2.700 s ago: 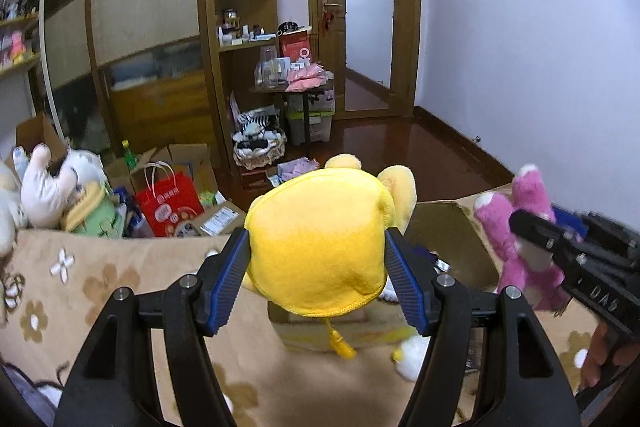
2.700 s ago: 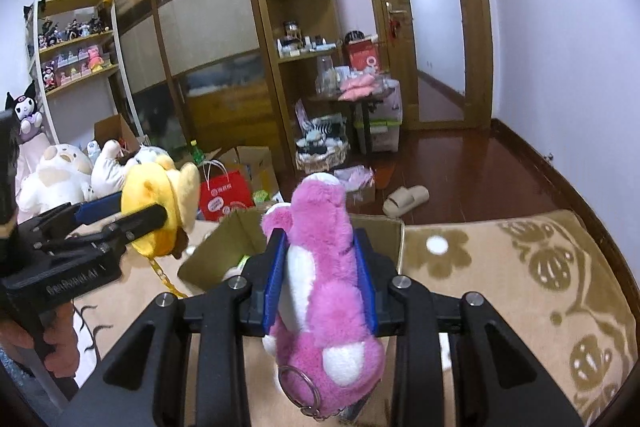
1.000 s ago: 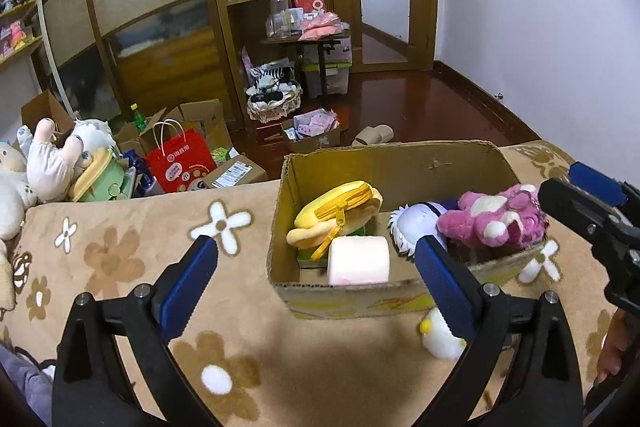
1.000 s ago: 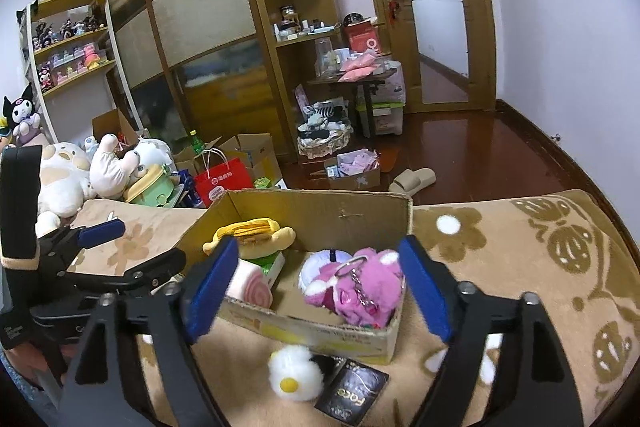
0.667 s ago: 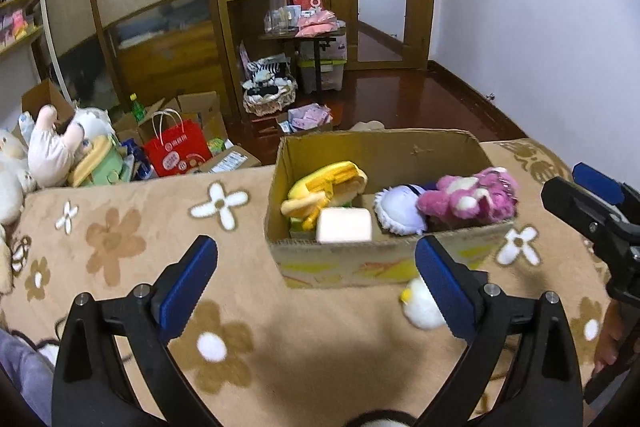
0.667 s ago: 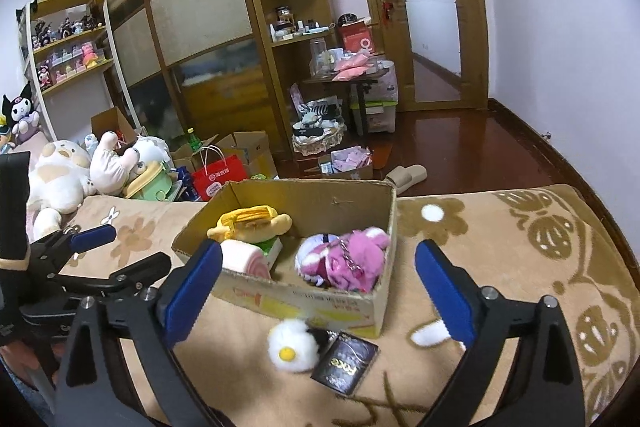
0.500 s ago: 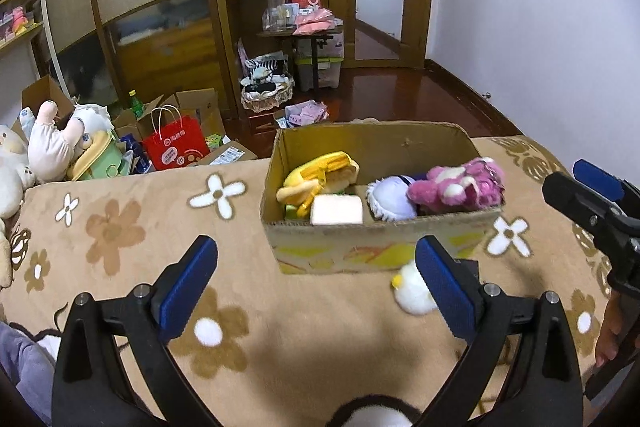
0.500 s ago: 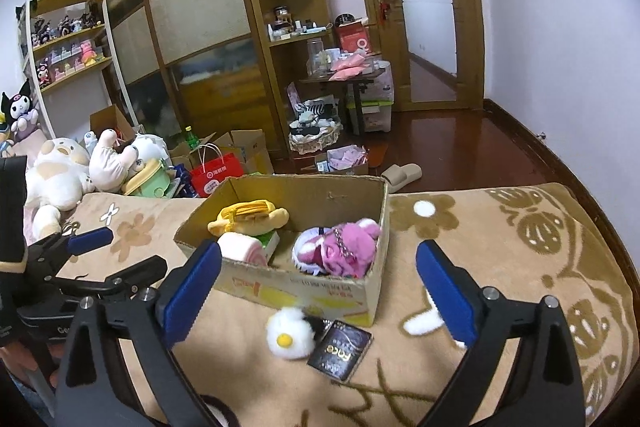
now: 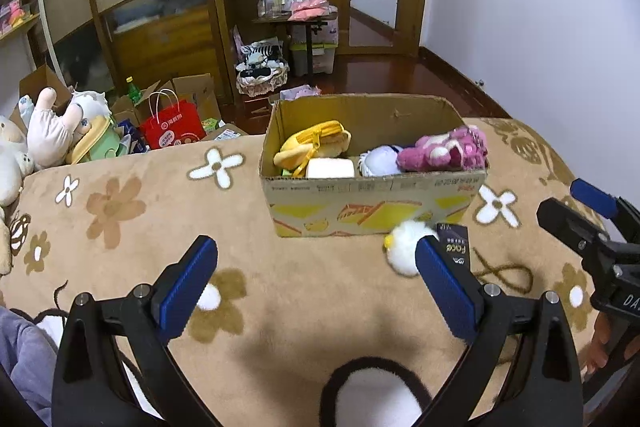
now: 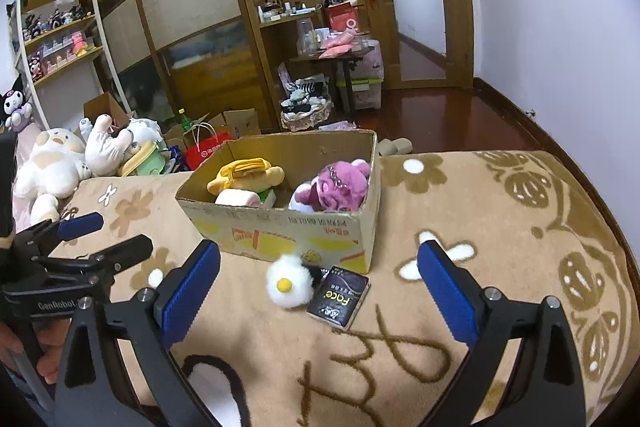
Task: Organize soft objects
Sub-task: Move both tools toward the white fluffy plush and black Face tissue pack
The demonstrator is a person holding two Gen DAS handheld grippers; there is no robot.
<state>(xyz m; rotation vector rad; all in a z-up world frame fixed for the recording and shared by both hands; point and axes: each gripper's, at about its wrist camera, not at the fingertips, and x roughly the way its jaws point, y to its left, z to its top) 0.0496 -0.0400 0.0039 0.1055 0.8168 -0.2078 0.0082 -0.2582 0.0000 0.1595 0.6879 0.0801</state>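
— Both sets of fingers? How do they stand?

— Spread wide, with nothing between the blue pads. The left gripper hangs over the brown flowered blanket, and so does the right gripper, whose jaws have just been opening to their widest; it grips nothing.

— And what lies just past them?

— A white fluffy toy with a yellow spot sits on the blanket, touching the front of the cardboard box. A dark packet lies beside it, against the same wall.

— What is in the box?

— A yellow plush at the left with a zip along its edge, tilted against the back wall. A pale pink roll lies in front of it. To the right lies a white round plush, and next to that a shaggy pink bear lies on its side with a metal ring on it.

— Beyond the box?

— Bigger stuffed animals and a red paper bag sit off the blanket's far edge.
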